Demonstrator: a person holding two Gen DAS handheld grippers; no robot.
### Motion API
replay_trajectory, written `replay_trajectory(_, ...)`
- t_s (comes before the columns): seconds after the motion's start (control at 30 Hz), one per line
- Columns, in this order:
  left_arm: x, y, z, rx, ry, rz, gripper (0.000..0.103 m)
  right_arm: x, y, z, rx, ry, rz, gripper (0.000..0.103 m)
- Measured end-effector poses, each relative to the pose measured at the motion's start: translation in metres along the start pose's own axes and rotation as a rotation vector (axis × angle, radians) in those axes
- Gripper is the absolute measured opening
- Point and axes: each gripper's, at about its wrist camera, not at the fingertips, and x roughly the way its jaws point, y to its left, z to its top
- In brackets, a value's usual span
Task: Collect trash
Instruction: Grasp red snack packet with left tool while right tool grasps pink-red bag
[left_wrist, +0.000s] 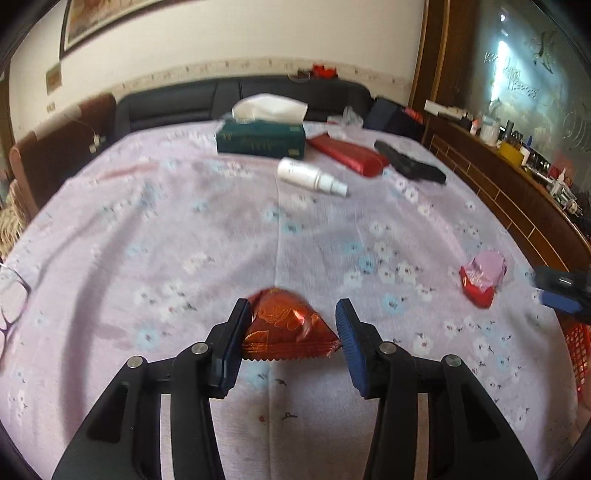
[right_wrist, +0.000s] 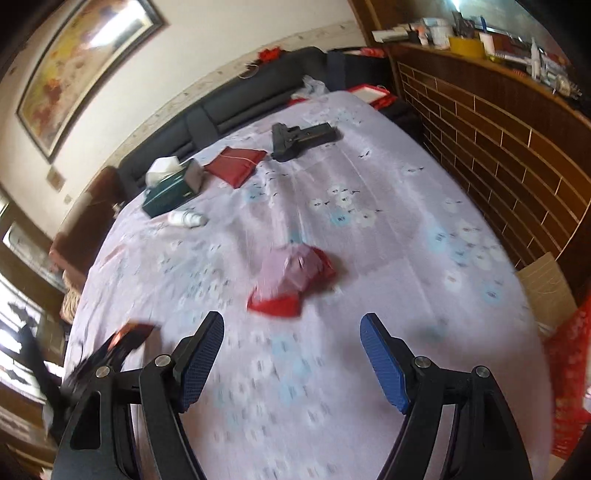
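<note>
The left gripper (left_wrist: 293, 334) has a red candy wrapper (left_wrist: 286, 334) between its two fingers — both blue pads touch its sides, pinching it. The wrapper rests on the flowery sheet (left_wrist: 147, 229). The right gripper (right_wrist: 291, 356) is spread wide with nothing inside — a red and pink wrapper (right_wrist: 291, 282) lies just ahead of its fingers.
</note>
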Motion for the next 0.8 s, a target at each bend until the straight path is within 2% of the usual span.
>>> replay_trajectory(0.2,-0.006,0.000,0.000,0.018,-0.030,0.004,0.046,0.049,0.010,0.020,0.041,0.012,-0.071,0.076)
replay_trajectory(0.3,-0.005,-0.002,-0.001,0.028,-0.022,-0.005,0.046,0.063,0.017,0.019,0.021,0.026,-0.078,0.062)
replay_trajectory(0.33,-0.005,-0.003,-0.001,0.030,-0.023,-0.007,0.046,0.067,0.020,0.017,0.005,0.028,-0.078,0.046)
replay_trajectory(0.47,-0.006,-0.005,-0.001,0.040,-0.033,0.001,0.046,0.061,0.034,0.008,-0.098,-0.045,-0.114,0.034)
replay_trajectory(0.5,-0.006,-0.005,-0.001,0.039,-0.036,0.006,0.046,0.057,0.039,0.003,-0.135,-0.075,-0.109,0.032)
replay_trajectory(0.67,-0.009,-0.002,0.000,0.026,-0.062,0.039,0.046,0.034,0.067,-0.013,-0.316,-0.214,-0.010,0.031)
replay_trajectory(0.8,-0.011,0.001,0.001,0.020,-0.080,0.070,0.046,0.030,0.083,-0.025,-0.395,-0.222,0.069,0.032)
